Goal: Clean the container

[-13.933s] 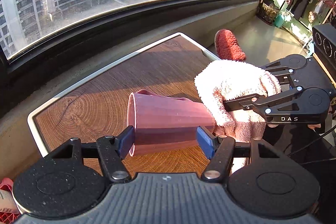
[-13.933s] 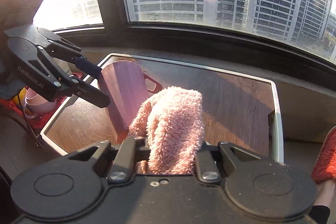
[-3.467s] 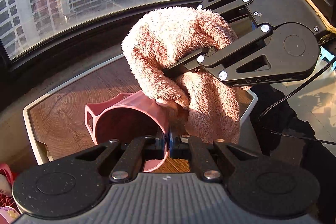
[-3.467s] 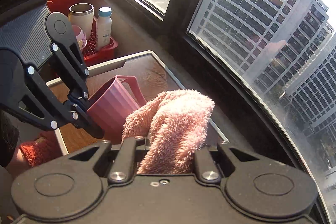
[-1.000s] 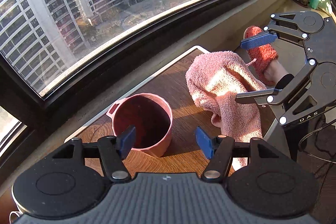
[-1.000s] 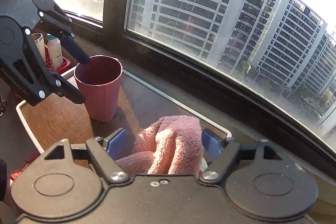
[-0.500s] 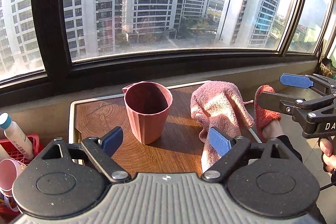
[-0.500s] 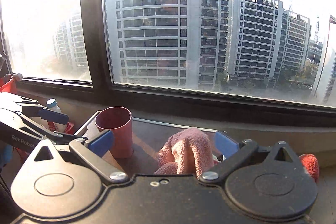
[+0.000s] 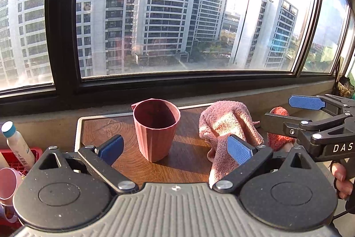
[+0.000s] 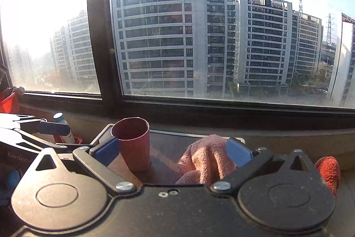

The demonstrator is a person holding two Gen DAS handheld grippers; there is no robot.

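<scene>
A ribbed pink cup stands upright on the wooden tray table, its mouth open to the top. A pink fluffy towel lies heaped to its right, one end hanging over the table's near edge. My left gripper is open and empty, short of the cup. My right gripper hangs open to the right of the towel. In the right wrist view the cup and towel sit beyond the open right gripper, and the left gripper is at the left.
A red basket left of the table holds a white bottle and a pink mug. A red slipper shows on the floor at the right. A dark window sill runs close behind the table. A hand grips the right handle.
The left gripper has let go of the cup, which now stands upright. The right gripper has dropped the towel on the table. Both have opened and drawn back from the table.
</scene>
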